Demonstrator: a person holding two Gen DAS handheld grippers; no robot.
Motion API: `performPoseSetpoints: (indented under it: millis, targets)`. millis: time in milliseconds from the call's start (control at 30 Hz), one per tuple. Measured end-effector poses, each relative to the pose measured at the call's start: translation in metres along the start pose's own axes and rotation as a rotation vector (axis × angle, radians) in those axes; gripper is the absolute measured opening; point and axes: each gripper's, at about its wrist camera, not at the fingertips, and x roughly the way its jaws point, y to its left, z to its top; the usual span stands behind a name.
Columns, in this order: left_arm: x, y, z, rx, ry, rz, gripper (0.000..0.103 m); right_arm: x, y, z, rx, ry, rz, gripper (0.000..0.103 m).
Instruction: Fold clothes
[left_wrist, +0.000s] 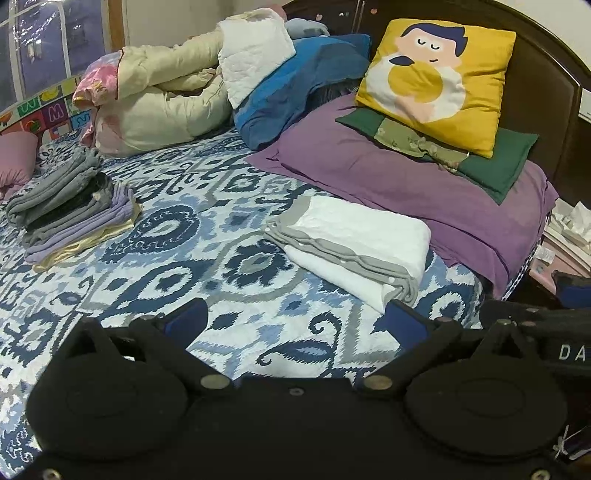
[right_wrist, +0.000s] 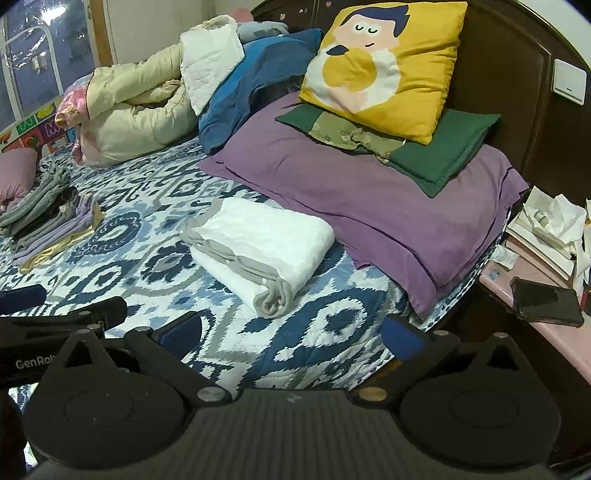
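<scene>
A folded white quilted garment with grey trim (left_wrist: 351, 247) lies on the blue patterned bedspread (left_wrist: 166, 266), just in front of the purple pillow; it also shows in the right wrist view (right_wrist: 266, 251). A stack of folded grey, dark, lilac and yellow clothes (left_wrist: 66, 206) sits at the left of the bed and shows in the right wrist view too (right_wrist: 48, 225). My left gripper (left_wrist: 295, 317) is open and empty, above the bedspread short of the white garment. My right gripper (right_wrist: 291, 328) is open and empty, also just short of it.
A purple pillow (left_wrist: 406, 173) carries a green cloth (left_wrist: 491, 166) and a yellow cartoon cushion (left_wrist: 439, 77). Cream, white and blue bedding (left_wrist: 177, 99) is heaped at the back. A pink bedside table (right_wrist: 546, 332) at the right holds a phone (right_wrist: 546, 302), books and tissues. The dark headboard (right_wrist: 517, 92) stands behind.
</scene>
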Motion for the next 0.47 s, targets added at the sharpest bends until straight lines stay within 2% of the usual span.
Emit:
performPoseSetpoints:
  millis: [467]
  targets:
    - [0.0015, 0.0007, -0.0001, -0.009, -0.003, -0.013, 0.103, 0.0008, -0.0003, -0.0008, -0.005, 0.0, 0.002, 0.103]
